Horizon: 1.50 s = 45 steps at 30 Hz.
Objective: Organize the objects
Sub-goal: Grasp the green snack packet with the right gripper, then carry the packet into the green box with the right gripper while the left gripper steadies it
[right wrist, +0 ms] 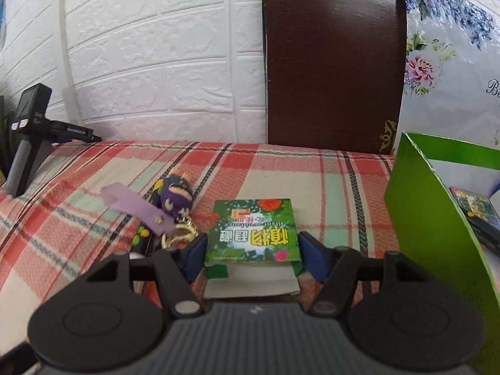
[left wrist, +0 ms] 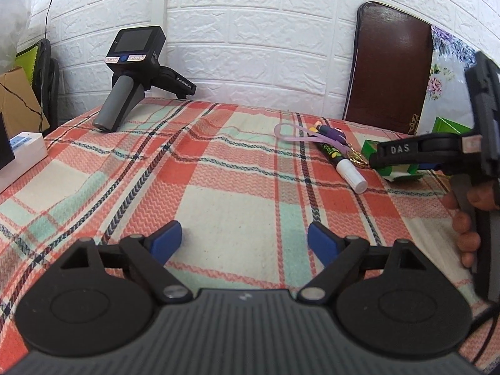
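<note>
Green card box is sitting between the right gripper's parted blue pads, keychain crowding its left; left gripper is gaping wide over bare plaid cloth.

- Right gripper: "DAS" in raised letters on its black finger arm, seen from the left wrist.
- Spare gripper standing by the wall: "DAS" on the side of its head, "GenRobot.AI" on its black arm; the two small stickers under its screen are too small to read.
- Marker: coloured lettering on its black barrel, not legible.
- Green box: large yellow Chinese characters printed upside down to the right wrist view, smaller lines beneath, unreadable.
- Floral bag: cursive "Be…", cut off at the edge.
</note>
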Motion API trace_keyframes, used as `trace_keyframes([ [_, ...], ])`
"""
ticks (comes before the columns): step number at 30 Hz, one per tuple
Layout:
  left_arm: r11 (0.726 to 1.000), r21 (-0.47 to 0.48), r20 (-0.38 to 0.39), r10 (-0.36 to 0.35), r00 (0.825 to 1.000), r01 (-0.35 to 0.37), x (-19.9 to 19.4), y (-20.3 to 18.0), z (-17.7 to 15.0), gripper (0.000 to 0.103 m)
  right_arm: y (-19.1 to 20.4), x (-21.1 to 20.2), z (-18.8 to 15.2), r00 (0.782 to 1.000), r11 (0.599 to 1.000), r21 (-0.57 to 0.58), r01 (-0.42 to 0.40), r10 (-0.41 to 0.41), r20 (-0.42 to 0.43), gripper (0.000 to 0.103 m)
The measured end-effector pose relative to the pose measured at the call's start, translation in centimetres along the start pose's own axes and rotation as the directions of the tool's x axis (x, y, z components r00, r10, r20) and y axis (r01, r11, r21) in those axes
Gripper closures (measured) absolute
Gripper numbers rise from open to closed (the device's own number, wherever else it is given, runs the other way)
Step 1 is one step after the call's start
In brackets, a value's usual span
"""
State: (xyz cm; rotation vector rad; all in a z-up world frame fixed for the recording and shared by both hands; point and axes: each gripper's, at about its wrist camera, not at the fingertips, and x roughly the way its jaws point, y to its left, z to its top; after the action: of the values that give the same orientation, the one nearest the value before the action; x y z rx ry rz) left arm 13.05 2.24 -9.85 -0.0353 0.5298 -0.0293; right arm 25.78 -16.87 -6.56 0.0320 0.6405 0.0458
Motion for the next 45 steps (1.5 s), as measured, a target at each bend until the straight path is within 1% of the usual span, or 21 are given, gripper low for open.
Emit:
trace_keyframes([
  [6,1.000,0.018,-0.010,0.007,1.000,-0.007,0.1,-0.3,0.0,0.012,-0.5,-4.3,-3.0,0.999,0.999,0.022,-0.044,0.044,-0.004,0.040],
  [11,0.999,0.041,-0.021,0.006,1.000,-0.005,0.2,-0.5,0.0,0.009,-0.7,-10.1,-7.0,0.995,0.995,-0.001,-0.102,0.102,-0.010,0.040],
  [17,0.998,0.066,-0.039,-0.009,0.999,0.011,0.2,-0.7,0.0,0.004,-1.8,-17.2,-11.7,0.993,0.993,-0.028,-0.119,0.118,-0.015,0.038],
  [18,0.997,0.071,-0.043,-0.010,0.999,0.013,0.2,-0.8,0.0,0.004,-2.0,-18.1,-12.2,0.993,0.992,-0.038,-0.118,0.118,-0.013,0.036],
  [19,0.997,0.077,-0.049,-0.011,0.999,0.015,0.2,-0.9,0.1,0.004,-2.3,-18.9,-12.7,0.994,0.993,-0.038,-0.112,0.112,-0.007,0.029],
  [21,0.995,0.099,-0.071,-0.009,0.997,0.016,0.1,-1.2,0.3,0.005,-3.2,-20.1,-13.2,0.994,0.994,-0.010,-0.107,0.107,0.014,0.027],
  [22,0.995,0.101,-0.086,-0.005,0.996,0.014,-0.3,-1.4,0.5,0.010,-3.5,-20.5,-13.3,0.994,0.994,0.004,-0.111,0.111,0.017,0.027],
  [23,0.996,0.084,-0.100,-0.016,0.995,0.025,-0.9,-1.5,0.6,0.017,-3.8,-20.9,-13.4,0.993,0.994,0.014,-0.113,0.112,0.022,0.027],
  [24,0.997,0.048,-0.111,-0.057,0.992,0.063,-1.9,-1.7,0.8,0.019,-4.0,-21.2,-13.5,0.993,0.993,0.020,-0.113,0.112,0.029,0.027],
  [25,0.993,0.017,-0.124,-0.117,0.985,0.120,-3.1,-2.1,1.0,0.019,-4.1,-21.3,-13.6,0.993,0.993,0.024,-0.116,0.116,0.033,0.027],
  [26,0.986,0.014,-0.140,-0.165,0.976,0.168,-4.0,-2.8,1.3,0.019,-4.1,-21.5,-13.7,0.992,0.992,0.026,-0.125,0.124,0.035,0.027],
  [27,0.978,0.029,-0.159,-0.202,0.966,0.209,-5.0,-3.8,1.4,0.021,-4.1,-21.5,-13.8,0.990,0.991,0.025,-0.133,0.132,0.038,0.027],
  [28,0.967,0.040,-0.186,-0.241,0.953,0.252,-5.9,-5.0,1.5,0.025,-4.1,-21.5,-13.8,0.989,0.990,0.020,-0.141,0.140,0.040,0.027],
  [29,0.953,0.037,-0.219,-0.287,0.933,0.302,-6.6,-6.0,1.6,0.028,-4.0,-21.5,-13.8,0.988,0.989,0.012,-0.148,0.147,0.042,0.027],
  [31,0.920,0.007,-0.295,-0.372,0.880,0.392,-7.4,-7.8,1.3,0.031,-3.8,-21.7,-14.0,0.987,0.988,-0.008,-0.151,0.151,0.050,0.027],
  [33,0.902,-0.024,-0.361,-0.410,0.837,0.431,-7.5,-9.2,0.8,0.031,-3.7,-21.8,-14.1,0.988,0.989,-0.024,-0.144,0.145,0.055,0.027],
  [36,0.870,-0.113,-0.437,-0.477,0.763,0.479,-6.7,-10.2,-0.2,0.031,-4.1,-21.7,-14.2,0.986,0.987,-0.022,-0.158,0.159,0.049,0.027],
  [37,0.864,-0.133,-0.449,-0.489,0.748,0.486,-6.5,-10.4,-0.3,0.031,-4.1,-21.7,-14.2,0.986,0.987,-0.026,-0.161,0.162,0.049,0.027],
  [38,0.863,-0.139,-0.457,-0.491,0.742,0.486,-6.2,-10.5,-0.4,0.031,-4.2,-21.6,-14.2,0.985,0.986,-0.031,-0.167,0.168,0.045,0.027],
  [42,0.864,-0.143,-0.467,-0.489,0.736,0.483,-5.5,-11.2,-0.1,0.030,-3.9,-20.6,-13.7,0.984,0.982,-0.079,-0.174,0.177,0.033,0.025],
  [45,0.870,-0.139,-0.471,-0.479,0.741,0.474,-4.9,-11.7,0.1,0.032,-3.8,-18.8,-13.6,0.984,0.982,-0.077,-0.174,0.172,-0.038,0.025],
])
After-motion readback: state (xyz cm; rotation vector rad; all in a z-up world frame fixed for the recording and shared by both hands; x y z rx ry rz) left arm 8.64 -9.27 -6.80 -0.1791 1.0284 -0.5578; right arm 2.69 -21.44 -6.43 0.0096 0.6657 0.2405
